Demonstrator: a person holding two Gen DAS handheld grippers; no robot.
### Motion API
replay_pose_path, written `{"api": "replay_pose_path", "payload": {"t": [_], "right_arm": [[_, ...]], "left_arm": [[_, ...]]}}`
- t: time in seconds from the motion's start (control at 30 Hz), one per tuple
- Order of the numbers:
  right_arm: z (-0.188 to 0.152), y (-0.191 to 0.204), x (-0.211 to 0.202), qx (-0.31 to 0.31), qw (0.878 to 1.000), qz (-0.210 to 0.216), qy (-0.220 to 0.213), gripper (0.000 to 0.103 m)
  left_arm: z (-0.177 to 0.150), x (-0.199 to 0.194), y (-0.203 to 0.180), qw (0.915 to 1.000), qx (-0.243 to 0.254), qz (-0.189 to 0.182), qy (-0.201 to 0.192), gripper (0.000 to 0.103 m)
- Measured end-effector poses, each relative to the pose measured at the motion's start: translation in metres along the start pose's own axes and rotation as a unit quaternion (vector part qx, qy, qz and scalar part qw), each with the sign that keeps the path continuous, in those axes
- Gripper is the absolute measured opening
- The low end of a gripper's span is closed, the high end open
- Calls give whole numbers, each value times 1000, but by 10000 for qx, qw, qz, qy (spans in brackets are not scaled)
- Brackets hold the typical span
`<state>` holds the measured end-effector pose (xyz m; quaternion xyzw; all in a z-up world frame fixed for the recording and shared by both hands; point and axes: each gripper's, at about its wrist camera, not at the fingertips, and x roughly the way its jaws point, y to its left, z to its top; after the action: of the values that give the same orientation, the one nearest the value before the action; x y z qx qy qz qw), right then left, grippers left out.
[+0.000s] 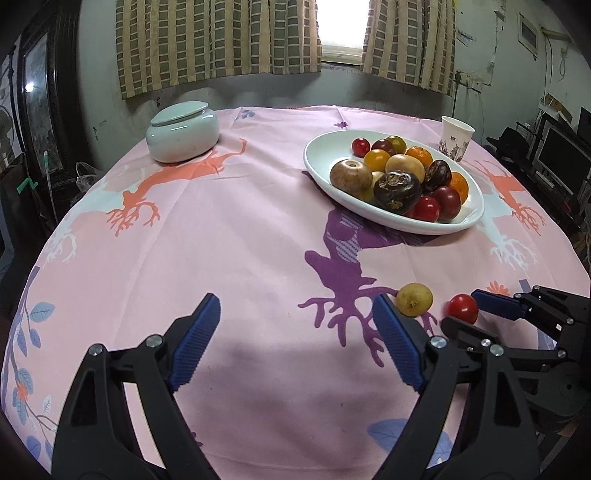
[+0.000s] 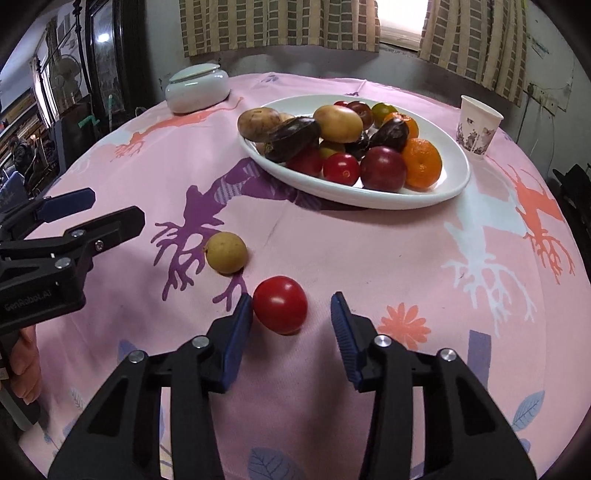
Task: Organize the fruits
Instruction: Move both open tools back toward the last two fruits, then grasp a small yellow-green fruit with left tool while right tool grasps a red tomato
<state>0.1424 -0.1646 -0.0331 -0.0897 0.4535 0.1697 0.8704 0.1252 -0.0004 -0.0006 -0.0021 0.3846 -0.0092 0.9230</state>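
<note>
The red tomato (image 2: 280, 304) sits on the cloth (image 2: 369, 266) between the right gripper's (image 2: 291, 314) spread fingers, touching the left one, while the left gripper (image 1: 295, 325) gapes empty beside a yellow fruit (image 1: 414, 299).

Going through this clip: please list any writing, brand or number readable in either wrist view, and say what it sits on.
"GetRobot.AI", faint and partly blurred: embossed on the black body of the left gripper, seen at the left edge of the right wrist view.
The paper cup carries a printed pattern only; no words can be made out.
The papers on the wall are too small to read.
Nothing else readable.
</note>
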Motion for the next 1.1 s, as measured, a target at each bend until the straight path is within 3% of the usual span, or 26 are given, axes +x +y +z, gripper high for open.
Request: {"api": "replay_pose_path", "payload": {"t": [0.1,0.17,0.53,0.77,1.03,1.1], "right_arm": [[3,-2,5,40,10000,18,-13,43],[4,0,5,-13,9999,126,-26,28],[-6,-19,-25,290,9994,26,-205,28],[-11,-44,-33,739,9965,137,-379,28],[-11,-52,-40,890,9946,255,-471,28],[-11,-54,-41,928,9941,272,-487,28]], "left_arm": [[-1,2,-2,10000,42,-6,34,86],[-2,5,-3,10000,74,-8,65,86],[-8,11,-10,9992,15,-323,233,86],[-10,16,-27,9990,86,-273,351,86],[0,21,-69,9968,667,-272,345,85],[3,27,-76,9962,740,-274,378,80]]}}
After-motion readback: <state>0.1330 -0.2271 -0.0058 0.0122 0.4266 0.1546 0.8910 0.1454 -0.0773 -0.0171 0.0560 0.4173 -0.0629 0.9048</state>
